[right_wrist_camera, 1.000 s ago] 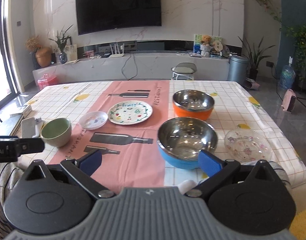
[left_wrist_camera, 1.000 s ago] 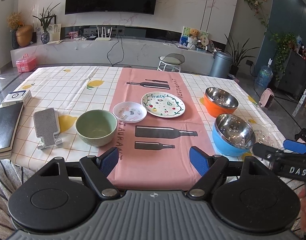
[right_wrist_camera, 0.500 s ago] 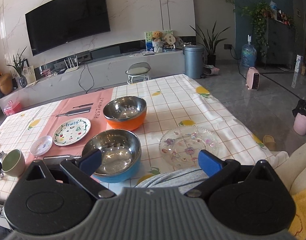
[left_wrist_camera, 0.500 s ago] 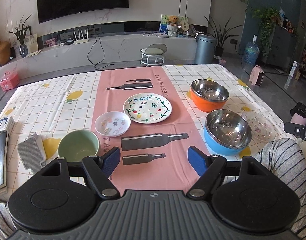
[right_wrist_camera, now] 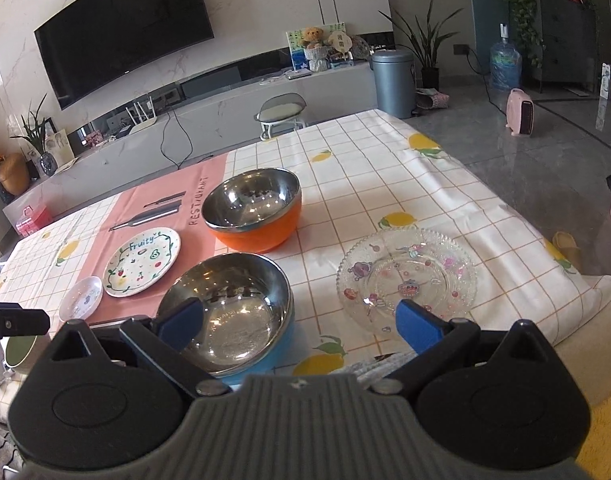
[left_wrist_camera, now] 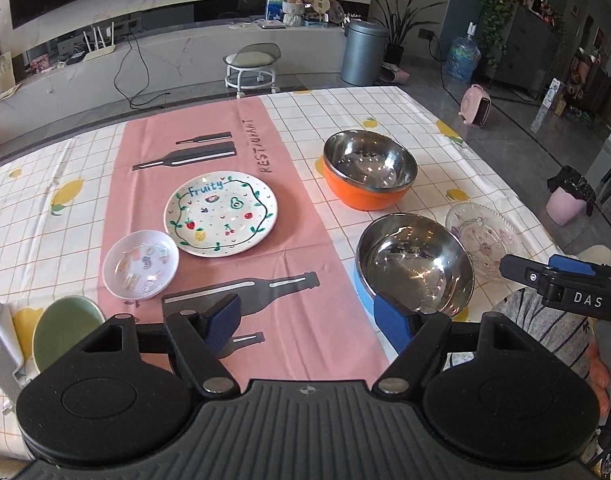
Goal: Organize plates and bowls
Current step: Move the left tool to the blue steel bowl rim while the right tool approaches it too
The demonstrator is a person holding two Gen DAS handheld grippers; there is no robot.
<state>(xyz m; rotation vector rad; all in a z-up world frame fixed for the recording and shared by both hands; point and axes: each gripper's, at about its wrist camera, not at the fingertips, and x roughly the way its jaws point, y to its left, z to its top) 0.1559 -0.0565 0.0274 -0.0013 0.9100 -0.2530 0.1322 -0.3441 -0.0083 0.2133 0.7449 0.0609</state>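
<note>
A: How do the grippers stand?
B: The left gripper [left_wrist_camera: 311,318] has been narrowing slightly, yet gapes wide, empty; the right gripper [right_wrist_camera: 297,320], marked "DAS", likewise.
A: Any writing?
B: "Fruity" on the plate [left_wrist_camera: 220,213] and "RESTAURANT" on the pink runner [left_wrist_camera: 305,216], left of the blue bowl [left_wrist_camera: 415,266].

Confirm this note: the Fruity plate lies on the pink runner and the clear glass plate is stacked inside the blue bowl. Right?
Not quite. The Fruity plate does lie on the pink runner, but the right wrist view shows the clear glass plate flat on the tablecloth beside the blue bowl.
</note>
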